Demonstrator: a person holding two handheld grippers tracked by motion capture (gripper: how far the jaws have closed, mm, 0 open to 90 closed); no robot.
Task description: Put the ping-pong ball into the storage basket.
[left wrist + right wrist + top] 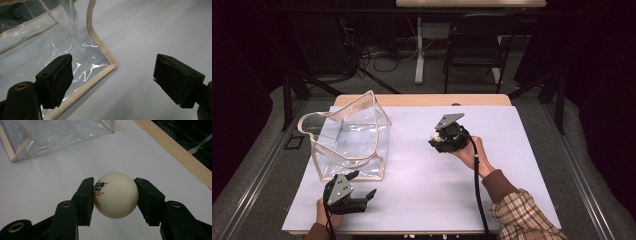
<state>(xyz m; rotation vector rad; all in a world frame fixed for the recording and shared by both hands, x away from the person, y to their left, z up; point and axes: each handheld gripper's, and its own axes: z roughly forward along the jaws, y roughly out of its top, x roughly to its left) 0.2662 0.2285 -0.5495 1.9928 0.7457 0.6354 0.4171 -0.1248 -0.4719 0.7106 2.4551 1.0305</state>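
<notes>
in the high view, your right gripper (441, 141) hangs over the middle of the white paper-covered surface (422, 185), holding the small white ball (438, 137), while the clear plastic bag with beige trim and handles (349, 135) stands open at the left, well apart from it. your left gripper (362, 187) rests low by the bag's near corner. the job in hand looks like carrying the ball over and dropping it into the bag, so lift it high enough to clear the beige rim before you cross.

in the left gripper view, the fingers (56, 80) are spread wide with nothing between them, one over the bag's clear wall (85, 62) and the other over bare surface. you could close them on the beige edge near that corner (111, 65) to steady the bag; it looks light and likely to slide or fold if bumped.

in the right gripper view, the fingers (86, 200) pinch the cream-white table tennis ball with red and black print (115, 195) across its middle, one pad on each side. the grip looks centred, so keep the pressure even; a smooth ball may pop out if you squeeze harder. the bag (50, 137) lies ahead. let go only once the ball is inside the opening.
</notes>
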